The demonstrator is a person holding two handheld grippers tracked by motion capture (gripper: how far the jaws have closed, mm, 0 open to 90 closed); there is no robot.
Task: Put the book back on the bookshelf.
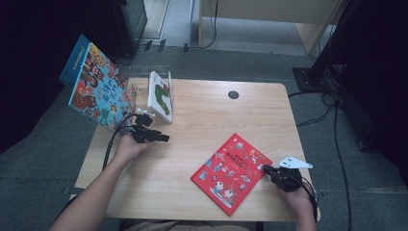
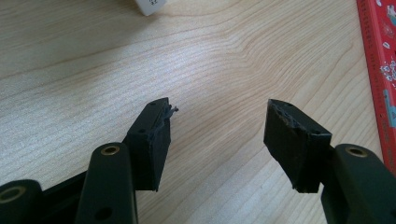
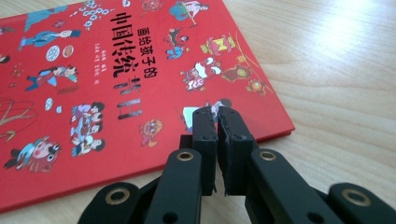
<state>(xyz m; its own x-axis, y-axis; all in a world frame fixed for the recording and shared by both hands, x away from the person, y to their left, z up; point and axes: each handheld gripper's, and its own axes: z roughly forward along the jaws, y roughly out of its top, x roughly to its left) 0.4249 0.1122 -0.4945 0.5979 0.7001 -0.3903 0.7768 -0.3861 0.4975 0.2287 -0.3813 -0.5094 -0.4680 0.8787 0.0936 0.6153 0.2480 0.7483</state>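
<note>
A red picture book (image 1: 231, 173) lies flat on the wooden table (image 1: 202, 120), right of centre. My right gripper (image 1: 264, 168) sits at the book's right corner. In the right gripper view its jaws (image 3: 217, 112) are shut against each other, tips just over the red cover (image 3: 93, 84), with nothing between them. My left gripper (image 1: 166, 138) rests at the table's left side. Its jaws (image 2: 219, 109) stand open over bare wood and hold nothing. The red book's edge (image 2: 380, 70) runs along the right of the left gripper view.
A large blue picture book (image 1: 96, 86) leans tilted at the table's left edge. A white book with a green caterpillar (image 1: 160, 96) stands upright beside it; its corner (image 2: 150, 5) is in the left gripper view. A round cable hole (image 1: 233, 95) lies at the back.
</note>
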